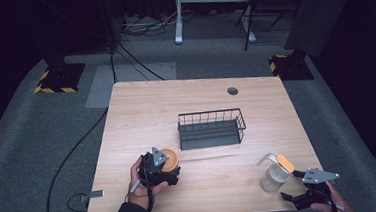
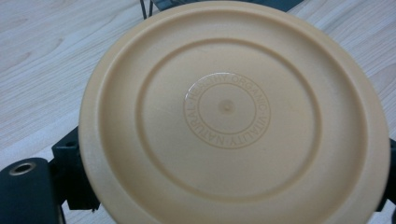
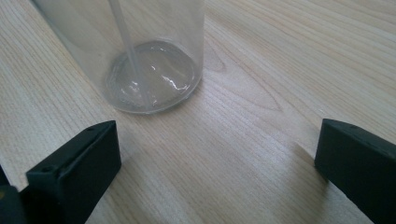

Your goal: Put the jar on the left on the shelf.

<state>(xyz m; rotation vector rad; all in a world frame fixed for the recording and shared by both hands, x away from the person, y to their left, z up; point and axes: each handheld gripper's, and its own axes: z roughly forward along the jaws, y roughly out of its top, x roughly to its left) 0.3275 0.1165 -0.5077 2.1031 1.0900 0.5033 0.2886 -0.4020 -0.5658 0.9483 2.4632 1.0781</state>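
In the high view, a wooden counter (image 1: 141, 114) is seen with a black wire basket (image 1: 211, 129) standing near its middle. The left hand-held gripper (image 1: 161, 169) is held at the near left of the counter, and a round tan lid (image 1: 170, 158) is carried at its front, just short of the basket's near left corner. At the near right, a clear cup (image 1: 273, 176) with an orange-and-white top stands upright on the counter, and the right hand-held gripper (image 1: 308, 192) is held just beside it, apart from it. In the left gripper view, the tan lid (image 2: 233, 116) is shown face-on, with a ring of raised lettering at its centre; a black jaw is seen at each edge of it, so the left hand-held gripper (image 2: 224, 196) is judged to be clamped on the lid. In the right gripper view, the right hand-held gripper (image 3: 217, 163) is seen with its jaws spread wide and nothing between them, and the base of the clear cup (image 3: 149, 79) stands ahead and to the left of the gap. The lid is gripped by its rim, so it could slip or twist if the hold is loosened. The cup, being light and tall, could be knocked over if a jaw is pushed against its side off-centre.
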